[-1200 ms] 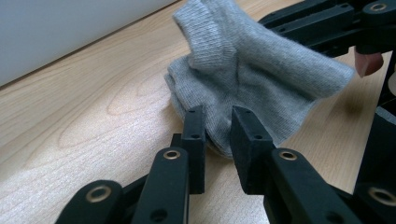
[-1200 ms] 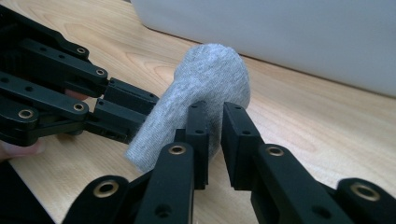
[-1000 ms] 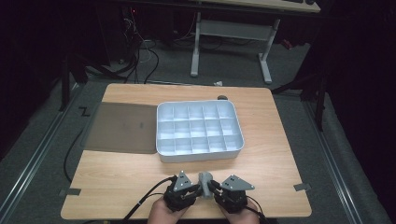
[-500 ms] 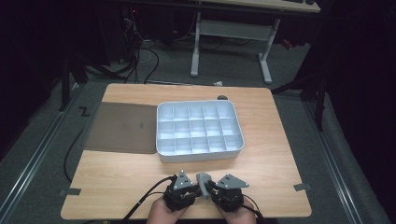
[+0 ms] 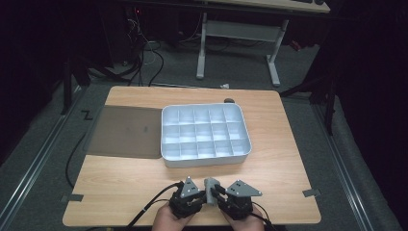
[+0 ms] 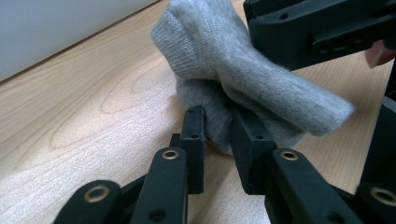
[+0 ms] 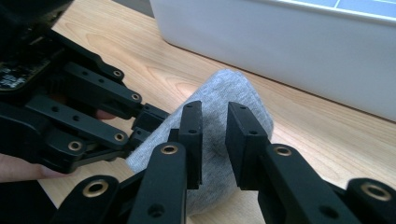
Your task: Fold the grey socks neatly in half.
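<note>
A grey knitted sock (image 5: 210, 185) hangs bunched between my two grippers near the table's front edge. In the left gripper view, my left gripper (image 6: 217, 128) is shut on a fold of the sock (image 6: 243, 79), just above the wooden tabletop. The right gripper (image 6: 317, 28) crosses that view's top right, over the sock. In the right gripper view, my right gripper (image 7: 214, 123) pinches the rounded end of the sock (image 7: 224, 91), and the left gripper (image 7: 93, 107) grips it from the left. From above, the left gripper (image 5: 190, 197) and right gripper (image 5: 235, 197) sit side by side.
A white tray (image 5: 207, 162) divided into several compartments stands mid-table just beyond the grippers; its wall (image 7: 289, 46) rises close behind the sock. A dark mat (image 5: 127, 131) lies left of it. A small dark object (image 5: 229, 101) rests at the table's far edge.
</note>
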